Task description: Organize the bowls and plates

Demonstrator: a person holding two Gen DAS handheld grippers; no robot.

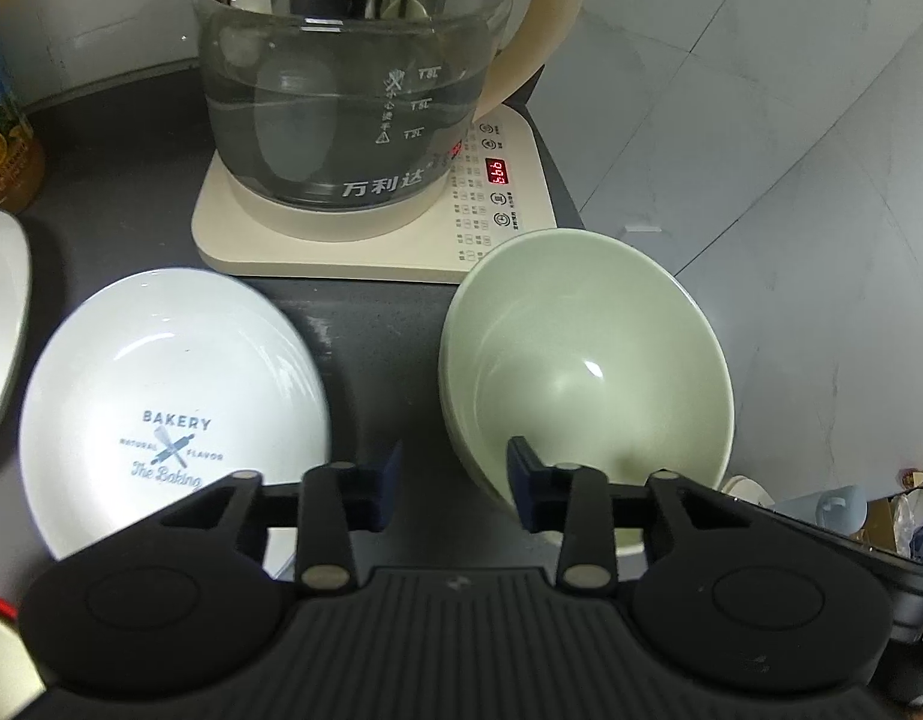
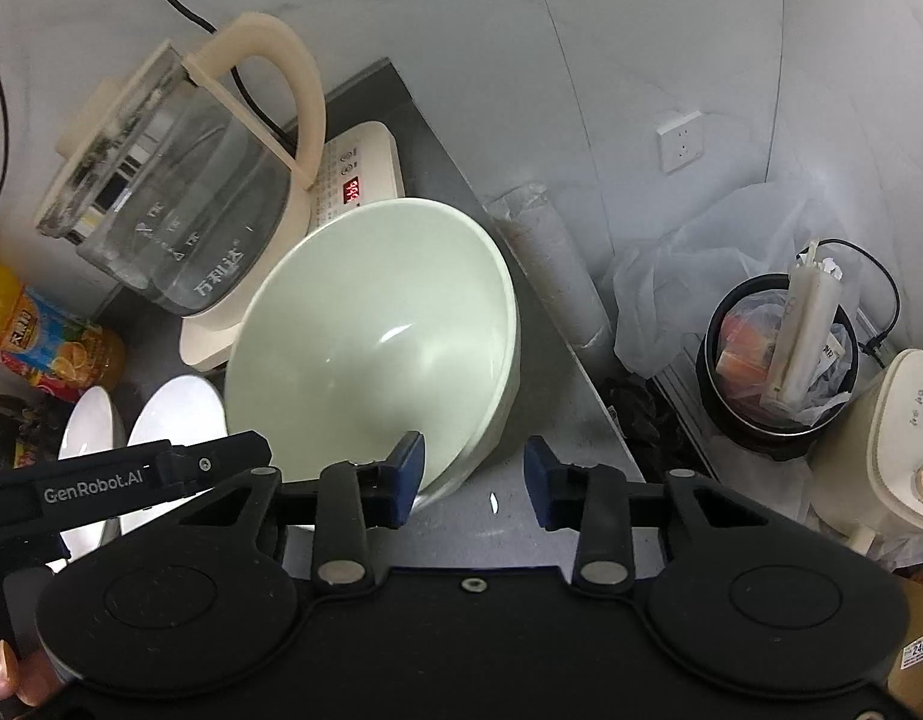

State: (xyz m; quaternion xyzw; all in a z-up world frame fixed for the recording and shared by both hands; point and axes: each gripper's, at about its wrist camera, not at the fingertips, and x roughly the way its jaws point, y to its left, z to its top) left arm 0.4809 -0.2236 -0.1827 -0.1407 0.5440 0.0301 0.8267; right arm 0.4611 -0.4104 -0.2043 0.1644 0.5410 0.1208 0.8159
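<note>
Your left claw (image 1: 453, 489) and right claw (image 2: 474, 483) are both released around the rim of the shiny pale green round bowl (image 1: 587, 360), near the dark bench (image 1: 365, 324) edge.

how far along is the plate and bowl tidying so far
Looks partly done: the green bowls seem already nested by the kettle base, judging by the doubled rim. Nothing is in hand; the left claw and right claw are both open, flanking that stack's near rim. Left to do: the Bakery plate and another white dish beside it lie separate on the counter.
</note>
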